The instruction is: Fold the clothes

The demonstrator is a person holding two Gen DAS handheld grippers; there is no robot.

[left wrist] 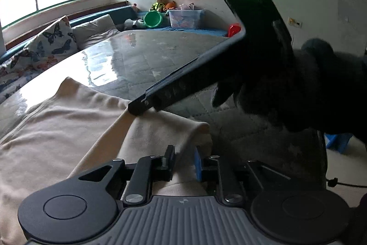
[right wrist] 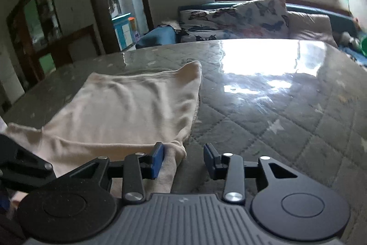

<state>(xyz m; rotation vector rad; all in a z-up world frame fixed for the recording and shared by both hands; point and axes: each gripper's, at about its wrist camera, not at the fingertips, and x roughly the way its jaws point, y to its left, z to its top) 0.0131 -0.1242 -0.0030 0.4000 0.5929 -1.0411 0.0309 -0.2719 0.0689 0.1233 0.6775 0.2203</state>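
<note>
While only the left view shows toys (left wrist: 164, 4), the right claw (right wrist: 183, 161) gapes.

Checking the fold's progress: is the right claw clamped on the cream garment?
No; the right claw stands open, the cream garment touching only its left pad.

Quilted mattress (right wrist: 275, 111) lies bare right of and beyond the cream garment (right wrist: 128, 105), leaving open passage there. Beyond the mattress, butterfly cushions (right wrist: 252, 15) line its far edge; the right gripper (left wrist: 140, 107) crosses above the garment.
</note>
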